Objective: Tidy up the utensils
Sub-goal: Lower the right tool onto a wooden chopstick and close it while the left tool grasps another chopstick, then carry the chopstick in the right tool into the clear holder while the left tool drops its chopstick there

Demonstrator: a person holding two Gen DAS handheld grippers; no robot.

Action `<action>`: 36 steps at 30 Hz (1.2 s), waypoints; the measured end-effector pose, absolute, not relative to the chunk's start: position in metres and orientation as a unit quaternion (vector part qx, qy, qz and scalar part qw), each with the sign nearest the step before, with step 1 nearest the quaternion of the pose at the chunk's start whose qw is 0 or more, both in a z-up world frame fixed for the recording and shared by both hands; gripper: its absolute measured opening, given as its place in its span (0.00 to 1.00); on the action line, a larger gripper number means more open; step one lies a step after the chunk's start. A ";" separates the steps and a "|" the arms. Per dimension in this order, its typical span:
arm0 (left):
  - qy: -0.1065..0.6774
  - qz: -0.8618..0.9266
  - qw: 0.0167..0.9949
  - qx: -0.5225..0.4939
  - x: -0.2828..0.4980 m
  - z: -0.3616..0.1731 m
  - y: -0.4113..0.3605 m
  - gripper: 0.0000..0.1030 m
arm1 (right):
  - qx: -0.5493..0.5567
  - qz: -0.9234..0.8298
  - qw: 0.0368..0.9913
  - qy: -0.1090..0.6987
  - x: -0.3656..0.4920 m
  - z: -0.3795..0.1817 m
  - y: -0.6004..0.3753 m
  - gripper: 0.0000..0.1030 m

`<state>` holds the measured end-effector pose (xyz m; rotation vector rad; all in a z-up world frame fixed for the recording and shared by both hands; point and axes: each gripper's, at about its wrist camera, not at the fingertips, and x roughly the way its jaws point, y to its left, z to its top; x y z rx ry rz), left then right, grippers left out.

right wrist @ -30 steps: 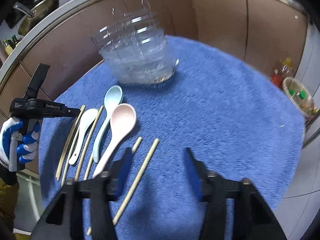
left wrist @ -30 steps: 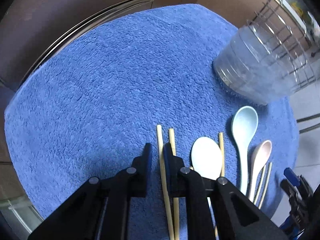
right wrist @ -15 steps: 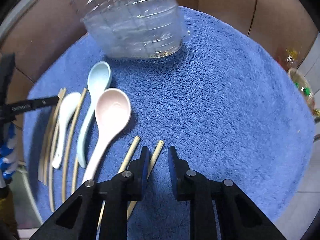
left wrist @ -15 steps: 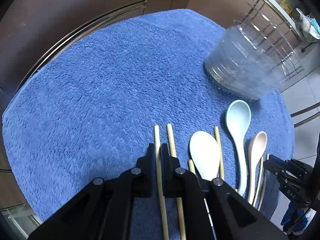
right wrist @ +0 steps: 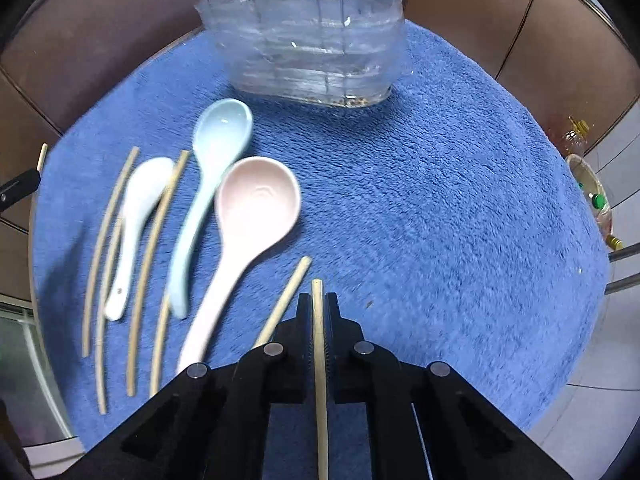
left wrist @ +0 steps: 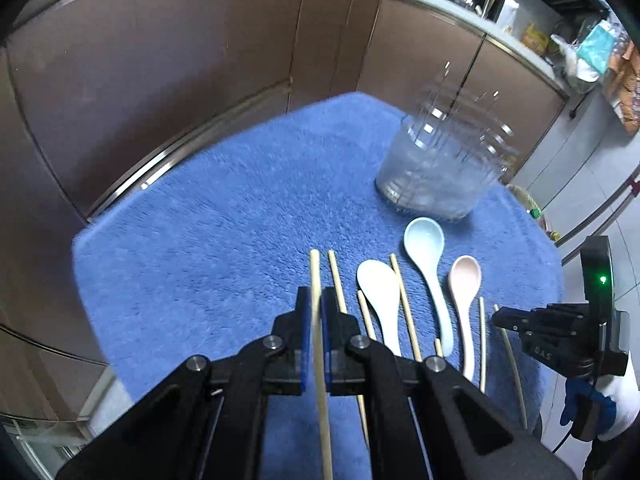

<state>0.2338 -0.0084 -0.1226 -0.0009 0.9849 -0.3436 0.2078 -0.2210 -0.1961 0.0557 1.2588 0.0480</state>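
Left wrist view shows a blue towel (left wrist: 224,240) with a clear holder (left wrist: 436,176) at the far right, its top blurry. Three spoons lie near it: blue spoon (left wrist: 426,256), white spoon (left wrist: 378,300) and pink spoon (left wrist: 464,292). Left gripper (left wrist: 316,320) pinches one chopstick (left wrist: 318,304). Right gripper (right wrist: 318,320) has just closed on another chopstick (right wrist: 318,320); both sticks' near ends are cut off.
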 end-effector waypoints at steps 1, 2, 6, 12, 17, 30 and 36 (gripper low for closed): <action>0.463 -0.166 0.871 0.000 0.230 -0.117 -0.005 0.04 | 0.032 0.031 0.815 0.578 0.201 -0.189 -0.220 0.06; 0.456 -0.168 0.874 -0.001 0.225 -0.113 0.002 0.04 | 0.035 0.038 0.820 0.570 0.197 -0.184 -0.220 0.06; 0.418 -0.177 0.891 -0.004 0.210 -0.091 0.004 0.04 | 0.032 0.067 0.853 0.517 0.170 -0.145 -0.216 0.06; 0.368 -0.186 0.911 -0.010 0.202 -0.050 -0.009 0.04 | 0.034 0.099 0.904 0.415 0.142 -0.079 -0.225 0.06; 0.333 -0.201 0.921 -0.037 0.213 -0.014 -0.027 0.04 | 0.051 0.108 0.936 0.332 0.154 -0.027 -0.234 0.06; 0.188 -0.192 0.956 -0.120 0.312 0.056 -0.100 0.04 | 0.111 0.102 0.987 0.062 0.234 0.060 -0.266 0.06; 0.159 -0.165 0.966 -0.118 0.354 0.029 -0.129 0.04 | 0.106 0.072 0.991 0.026 0.278 0.037 -0.277 0.06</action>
